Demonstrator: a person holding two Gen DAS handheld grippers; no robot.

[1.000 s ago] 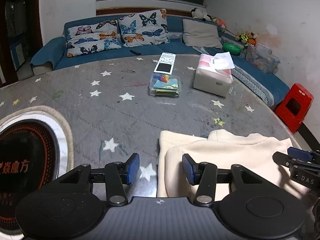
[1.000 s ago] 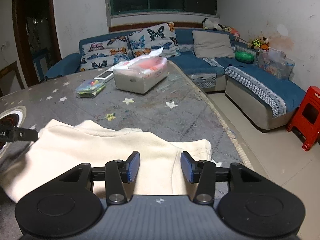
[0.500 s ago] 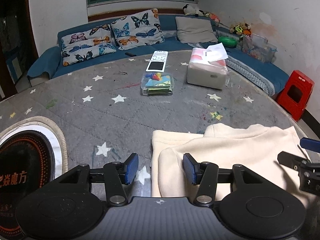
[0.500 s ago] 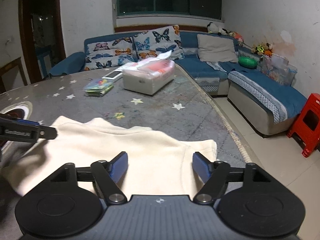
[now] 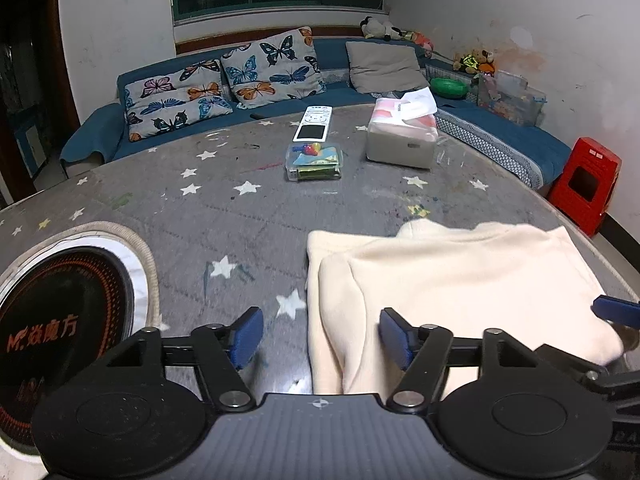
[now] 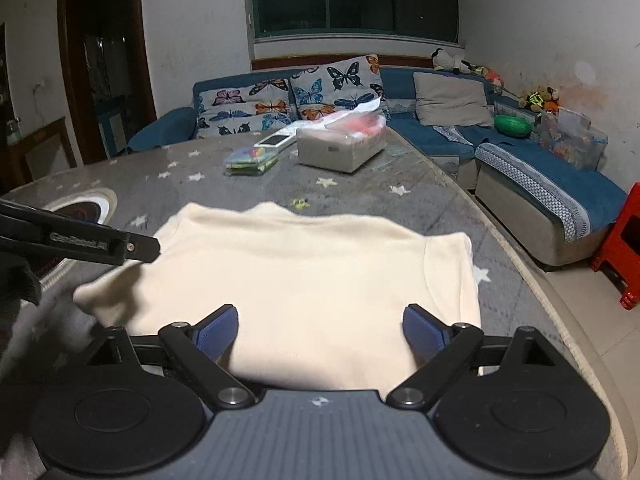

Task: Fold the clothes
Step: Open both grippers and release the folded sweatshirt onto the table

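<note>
A cream folded garment (image 5: 452, 280) (image 6: 312, 276) lies flat on the grey star-patterned table (image 5: 224, 216) near its front right edge. My left gripper (image 5: 320, 338) hovers over the garment's left edge, its jaws opening, blue pads apart and pressing on nothing. My right gripper (image 6: 320, 330) hangs over the garment's near edge, jaws opening wide, cloth beneath them but not pinched. One finger of the left gripper (image 6: 100, 246) reaches into the right wrist view from the left. A blue pad (image 5: 616, 312) of the right gripper shows at the left wrist view's right edge.
Further back on the table stand a tissue box (image 5: 402, 136), a clear box of coloured items (image 5: 314, 162) and a white remote (image 5: 314, 122). A round hotplate (image 5: 60, 320) sits at the left. A blue sofa (image 6: 520, 160) and red stool (image 5: 586, 184) lie beyond the table edge.
Both grippers' jaws have spread apart, the right one much wider. Both have drawn back towards the garment's near edge, so more of the folded cloth shows.
</note>
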